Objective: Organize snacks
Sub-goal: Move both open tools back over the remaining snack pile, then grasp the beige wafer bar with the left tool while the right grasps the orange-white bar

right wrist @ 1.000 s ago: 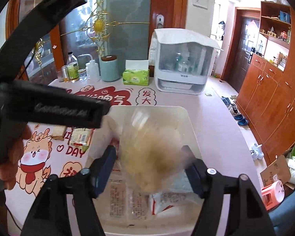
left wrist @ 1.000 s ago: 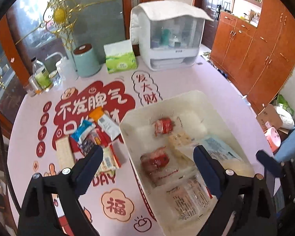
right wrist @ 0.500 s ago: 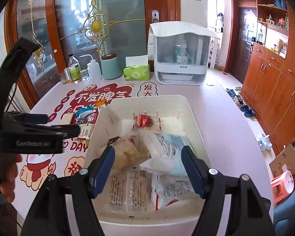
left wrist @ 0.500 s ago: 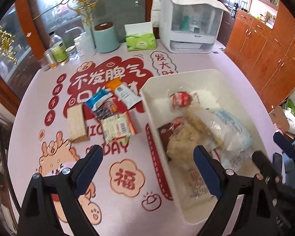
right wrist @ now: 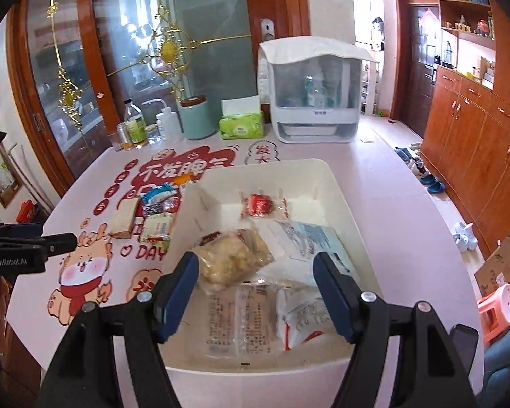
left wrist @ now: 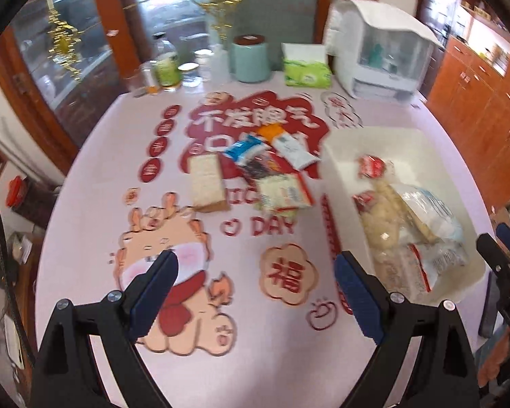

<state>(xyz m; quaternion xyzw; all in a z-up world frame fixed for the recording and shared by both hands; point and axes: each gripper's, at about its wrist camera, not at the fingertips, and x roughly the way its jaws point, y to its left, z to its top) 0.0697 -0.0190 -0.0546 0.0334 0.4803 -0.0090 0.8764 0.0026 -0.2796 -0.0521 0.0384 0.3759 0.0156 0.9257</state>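
A white bin [right wrist: 333, 183] holds several wrapped snacks, among them a pale crumbly bag [right wrist: 226, 260] and a small red packet [right wrist: 260, 204]. It also shows in the left wrist view [left wrist: 336, 149]. Loose snacks lie on the pink tablecloth left of the bin: a beige wafer bar [left wrist: 205, 180], a blue packet [left wrist: 246, 148], a yellow-green packet [left wrist: 282, 193]. My left gripper [left wrist: 255, 292] is open and empty above the tablecloth, near the table's front. My right gripper [right wrist: 256, 289] is open and empty above the bin's near end.
At the table's back stand a white lidded container [right wrist: 312, 91], a green tissue box [right wrist: 241, 125], a teal canister [right wrist: 195, 117] and several bottles [right wrist: 134, 125]. Wooden cabinets [right wrist: 476, 136] line the right wall. A pink stool [right wrist: 498, 309] stands on the floor.
My right gripper has let the pale crumbly bag fall into the bin and is empty. My left gripper has swung left, from over the bin to over the tablecloth.
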